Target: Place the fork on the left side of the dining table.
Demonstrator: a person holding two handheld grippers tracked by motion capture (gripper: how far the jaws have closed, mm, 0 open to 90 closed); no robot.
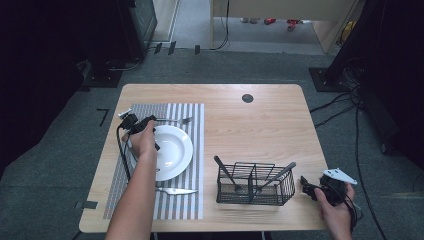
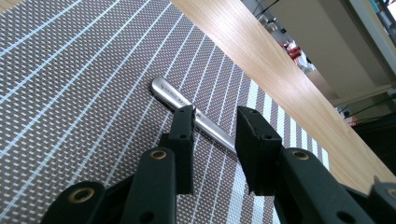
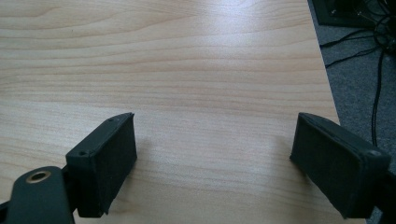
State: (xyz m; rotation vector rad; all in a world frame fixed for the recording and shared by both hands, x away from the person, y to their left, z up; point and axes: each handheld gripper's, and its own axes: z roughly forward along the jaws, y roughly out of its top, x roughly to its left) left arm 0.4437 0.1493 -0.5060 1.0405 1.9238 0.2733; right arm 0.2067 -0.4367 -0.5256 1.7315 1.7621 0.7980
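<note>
Left gripper view: left gripper jaws partly spread, straddling the silver metal fork handle on the grey striped woven placemat, not pinching it.
High view: fork lies beyond the white round plate, long axis across the table, tines right. Right gripper spread wide, empty, beside the black wire caddy at the light wooden table near-right corner.

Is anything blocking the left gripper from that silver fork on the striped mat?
Nothing visible does. The left gripper hangs right over the silver metal fork's handle on the grey striped woven placemat, its fingers apart, one on each side.
</note>
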